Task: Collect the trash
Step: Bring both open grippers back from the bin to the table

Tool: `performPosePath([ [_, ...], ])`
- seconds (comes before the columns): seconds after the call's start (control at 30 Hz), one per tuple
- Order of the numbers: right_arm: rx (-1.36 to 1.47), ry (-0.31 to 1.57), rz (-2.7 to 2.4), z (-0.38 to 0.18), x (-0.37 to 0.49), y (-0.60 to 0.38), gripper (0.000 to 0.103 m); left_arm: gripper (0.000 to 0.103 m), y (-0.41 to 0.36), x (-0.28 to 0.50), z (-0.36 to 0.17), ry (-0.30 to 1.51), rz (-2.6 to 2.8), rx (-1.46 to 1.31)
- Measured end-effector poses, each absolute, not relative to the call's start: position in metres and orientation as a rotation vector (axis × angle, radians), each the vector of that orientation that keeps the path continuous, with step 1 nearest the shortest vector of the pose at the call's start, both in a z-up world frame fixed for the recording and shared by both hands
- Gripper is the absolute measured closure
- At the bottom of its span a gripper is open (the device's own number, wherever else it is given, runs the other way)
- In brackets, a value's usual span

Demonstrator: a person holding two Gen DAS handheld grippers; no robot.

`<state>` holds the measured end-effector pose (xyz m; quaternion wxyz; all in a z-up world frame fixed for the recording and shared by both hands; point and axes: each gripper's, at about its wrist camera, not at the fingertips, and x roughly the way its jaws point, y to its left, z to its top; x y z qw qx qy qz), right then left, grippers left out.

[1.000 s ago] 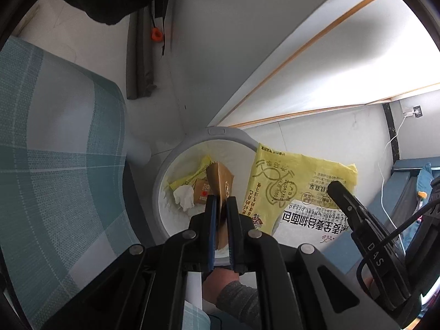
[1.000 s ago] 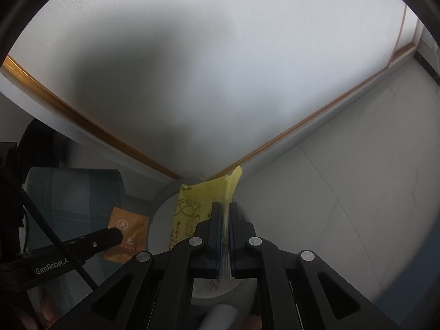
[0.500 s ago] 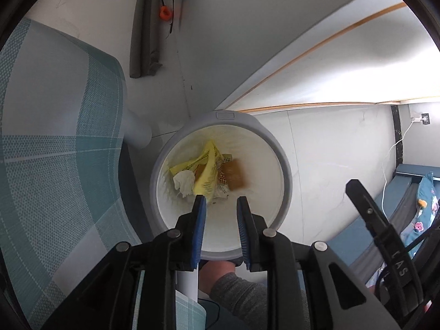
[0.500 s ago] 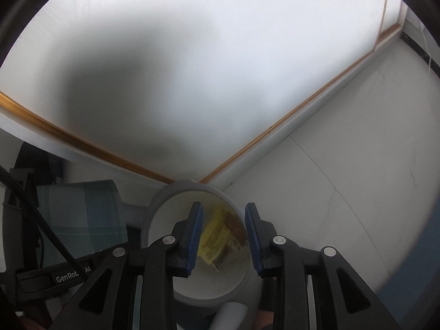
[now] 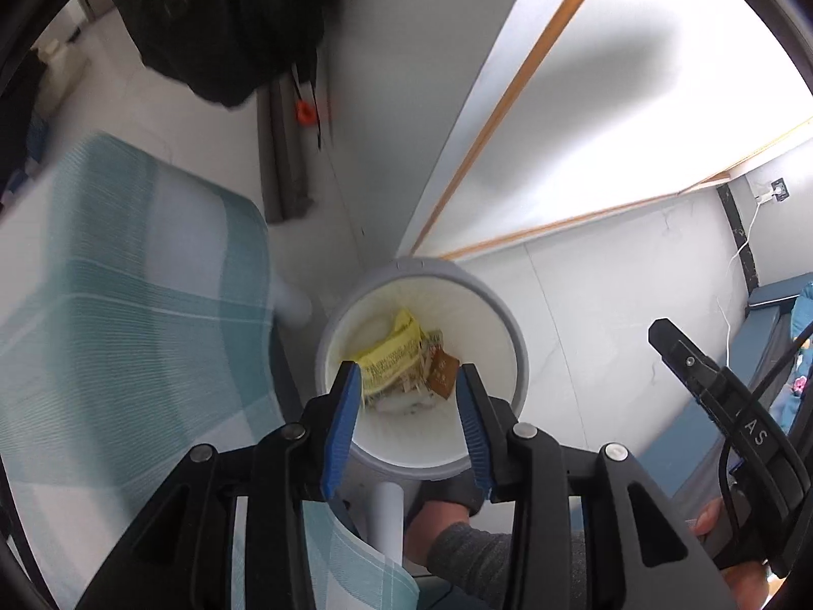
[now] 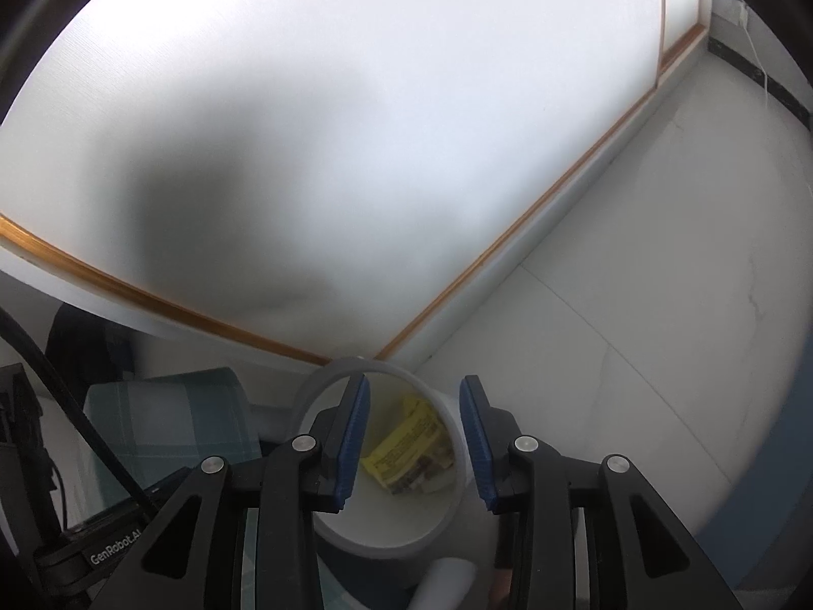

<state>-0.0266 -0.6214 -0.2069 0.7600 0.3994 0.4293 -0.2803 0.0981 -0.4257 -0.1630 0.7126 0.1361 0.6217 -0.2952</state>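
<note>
Black two-finger left gripper [image 5: 406, 417] with blue ribbed pads, silver screws, right gripper [image 6: 414, 437] alike, black cable, grey knit sleeve [image 5: 472, 559]

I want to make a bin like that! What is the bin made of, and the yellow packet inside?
The bin looks like smooth plastic: a matte grey rim, an even white wall inside. The yellow packet seems thin printed plastic film or paper; it lies crumpled and folded.
</note>
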Motion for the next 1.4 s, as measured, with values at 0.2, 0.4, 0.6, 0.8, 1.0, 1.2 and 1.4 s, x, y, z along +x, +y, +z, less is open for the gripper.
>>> performPosePath([
  [0.2, 0.763, 0.780, -0.545, -0.151, -0.034, -0.606, 0.061, 0.055, -0.402, 0.095, -0.104, 1.222, -0.655, 0.267],
  [0.4, 0.656, 0.666, -0.458, -0.100, -0.046, -0.573, 0.054, 0.040, -0.356, 0.095, -0.048, 1.063, -0.591, 0.198],
  [0.6, 0.571, 0.531, -0.364, -0.048, -0.055, -0.536, 0.040, 0.029, -0.301, 0.100, -0.006, 0.936, -0.536, 0.136],
  [0.8, 0.496, 0.496, -0.297, -0.010, -0.051, -0.495, 0.035, 0.024, -0.247, 0.095, 0.030, 0.831, -0.475, 0.078],
  [1.0, 0.463, 0.462, -0.211, 0.014, -0.044, -0.446, 0.027, 0.020, -0.195, 0.089, 0.032, 0.764, -0.417, 0.040],
  [1.2, 0.402, 0.467, -0.122, 0.025, -0.030, -0.381, 0.020, 0.019, -0.149, 0.089, 0.029, 0.704, -0.359, 0.023],
  [1.4, 0.362, 0.483, -0.054, 0.022, -0.017, -0.334, 0.012, 0.013, -0.105, 0.091, 0.020, 0.654, -0.299, -0.024],
])
